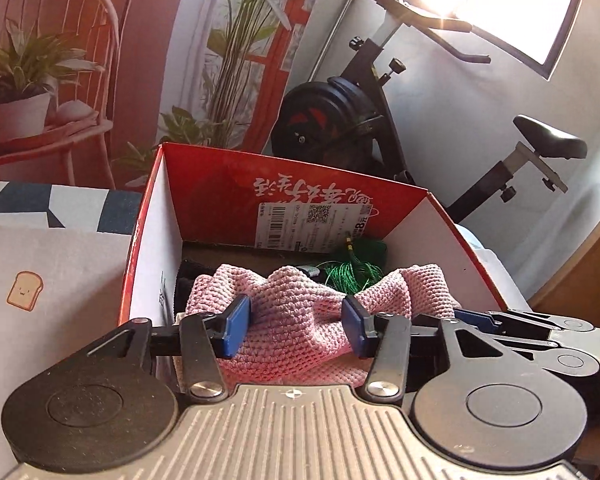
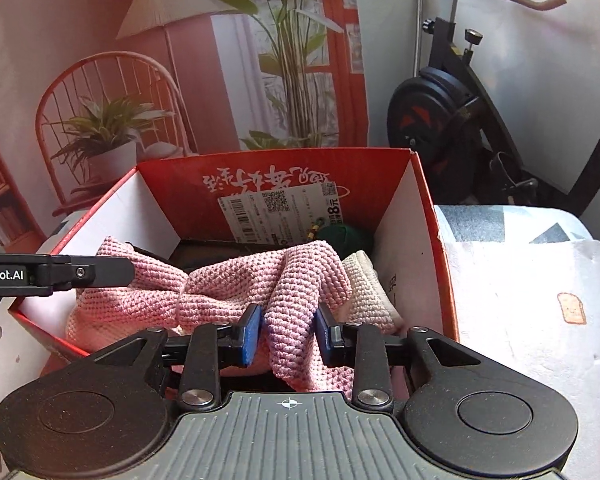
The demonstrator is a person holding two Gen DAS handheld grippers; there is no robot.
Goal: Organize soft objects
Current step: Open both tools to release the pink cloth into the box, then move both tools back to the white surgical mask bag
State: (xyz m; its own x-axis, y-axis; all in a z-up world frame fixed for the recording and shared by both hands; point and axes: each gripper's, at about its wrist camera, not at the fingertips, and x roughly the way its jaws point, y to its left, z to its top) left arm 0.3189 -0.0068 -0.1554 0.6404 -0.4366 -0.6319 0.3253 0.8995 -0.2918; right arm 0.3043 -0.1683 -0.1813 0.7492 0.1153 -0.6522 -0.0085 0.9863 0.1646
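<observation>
A pink knitted cloth (image 1: 292,320) hangs over the near edge of a red cardboard box (image 1: 228,184) with white inner walls. My left gripper (image 1: 296,326) has its blue pads on either side of a bunched part of the cloth, pressed on it. My right gripper (image 2: 287,334) is shut on a fold of the same pink cloth (image 2: 220,280) at the box's (image 2: 440,240) near right side. The right gripper also shows at the right in the left wrist view (image 1: 500,320). The left gripper's finger shows at the left in the right wrist view (image 2: 60,274).
Inside the box lie a green cord bundle (image 1: 352,272), a cream knitted piece (image 2: 368,284) and something black (image 1: 188,280). The box stands on a patterned sheet (image 2: 520,300). An exercise bike (image 1: 360,100) stands behind.
</observation>
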